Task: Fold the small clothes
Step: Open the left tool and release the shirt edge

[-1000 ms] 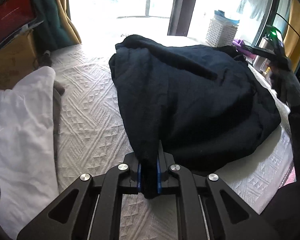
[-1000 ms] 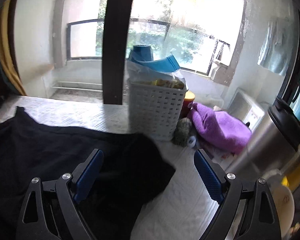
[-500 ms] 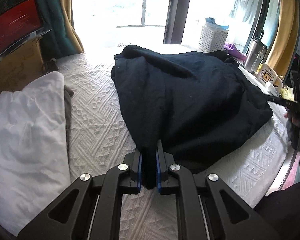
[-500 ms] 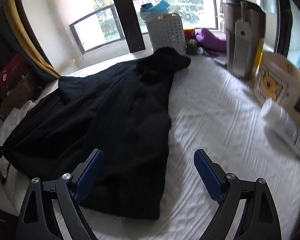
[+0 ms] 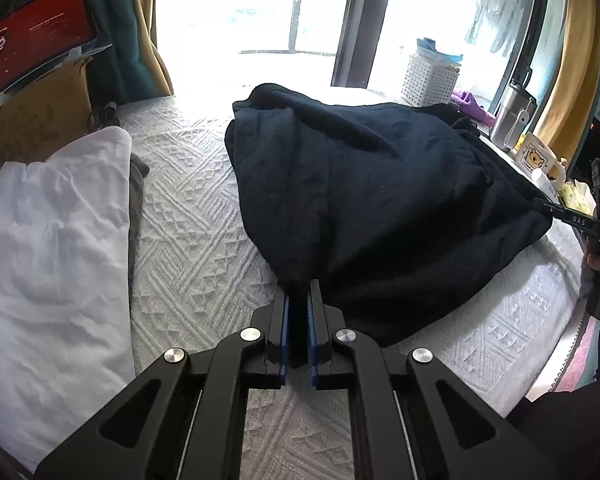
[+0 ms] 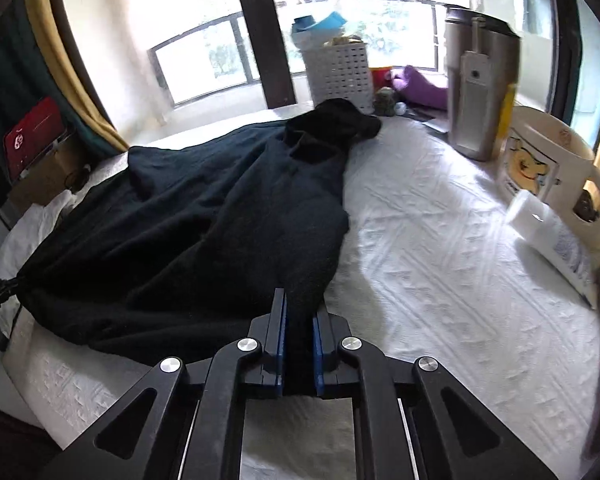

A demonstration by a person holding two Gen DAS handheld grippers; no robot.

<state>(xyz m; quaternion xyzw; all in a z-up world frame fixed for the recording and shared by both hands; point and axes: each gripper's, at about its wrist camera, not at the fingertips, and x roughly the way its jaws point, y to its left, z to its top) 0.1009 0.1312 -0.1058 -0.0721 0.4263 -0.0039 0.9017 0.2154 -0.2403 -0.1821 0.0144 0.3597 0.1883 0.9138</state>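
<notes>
White quilted bedding with a raised diamond pattern [image 5: 204, 216] lies under everything, with a rumpled white cotton garment [image 5: 52, 248] at nine o'clock in your left wrist view and the dark navy knit garment [image 5: 380, 200] heaped at centre. Your left gripper [image 5: 298, 332] is clamped on its near corner at six o'clock. Your right gripper [image 6: 299, 344] is closing on the opposite corner, cloth already between the pads, probably so you can stretch the hem flat before folding.
</notes>
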